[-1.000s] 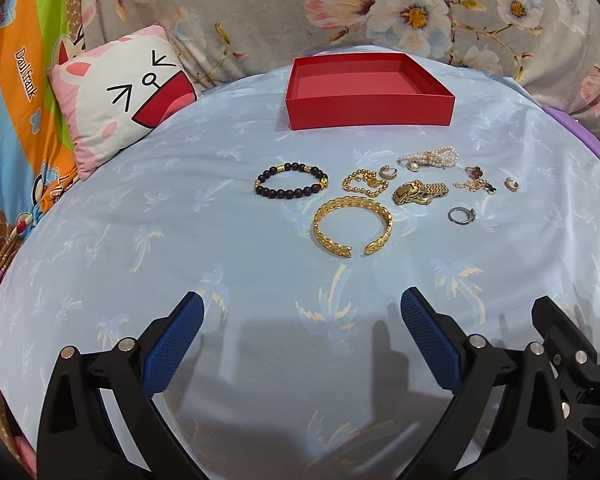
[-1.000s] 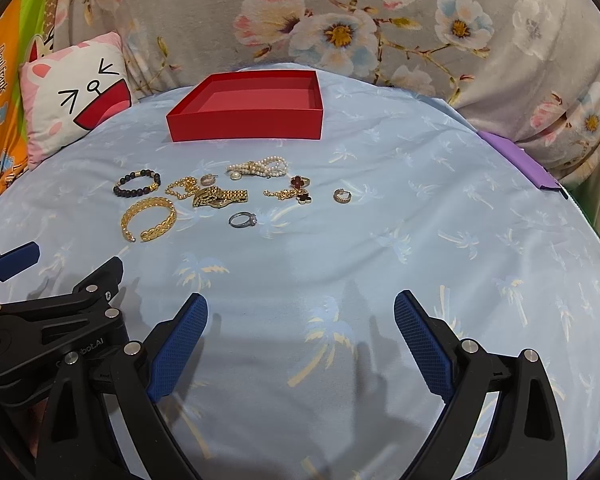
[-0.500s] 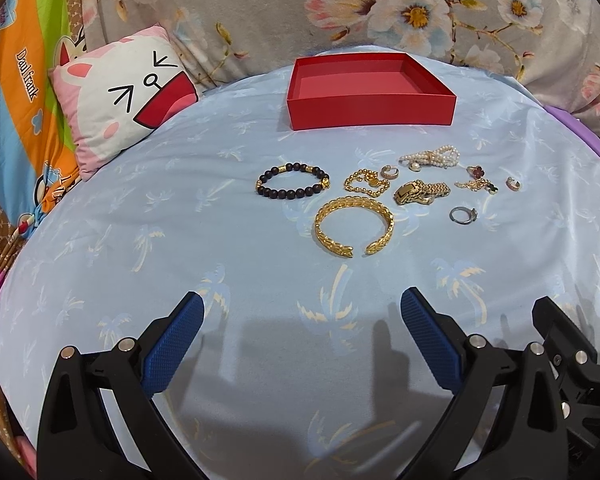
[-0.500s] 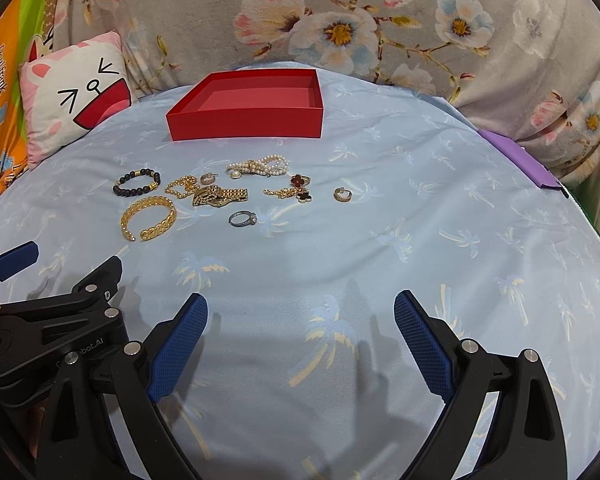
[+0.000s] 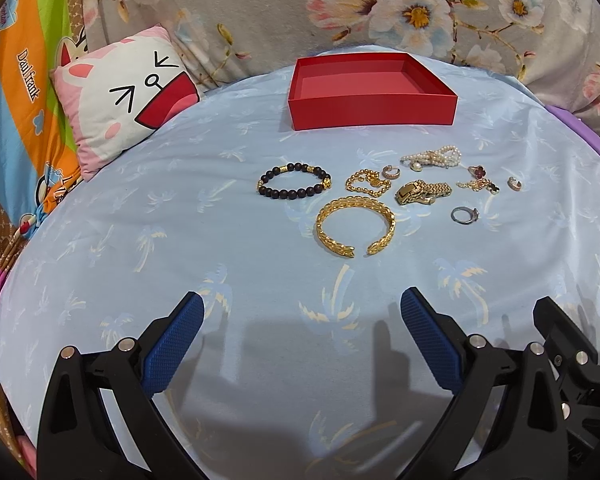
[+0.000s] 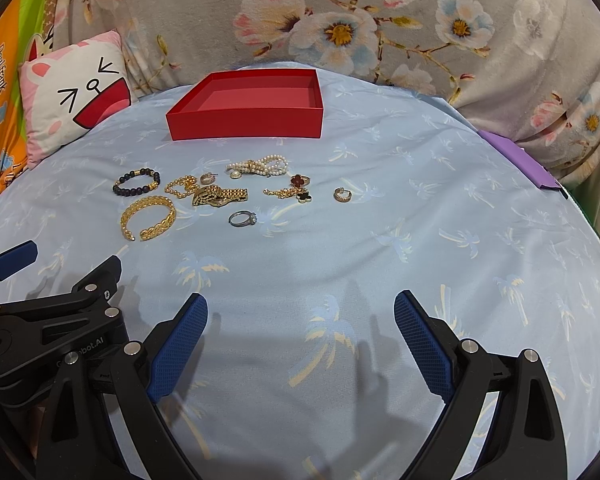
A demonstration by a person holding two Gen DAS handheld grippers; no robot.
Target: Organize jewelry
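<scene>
From the left wrist camera, the left gripper [image 5: 300, 316] hangs with its jaws spread wide and holding nothing, above a pale blue sheet [image 5: 140, 240]; ahead lie a gold cuff bangle [image 5: 355, 231], a dark beaded bracelet [image 5: 295, 181], a gold watch [image 5: 420, 192] and a silver ring [image 5: 464, 215], all short of the red box [image 5: 372, 110]. From the right wrist camera, the right gripper [image 6: 300, 320] is likewise spread and holding nothing; a pearl strand [image 6: 259, 166], a clover charm chain [image 6: 294, 191] and a small hoop earring [image 6: 342, 195] rest between it and the box, beside a cat-face pillow [image 6: 76, 96].
</scene>
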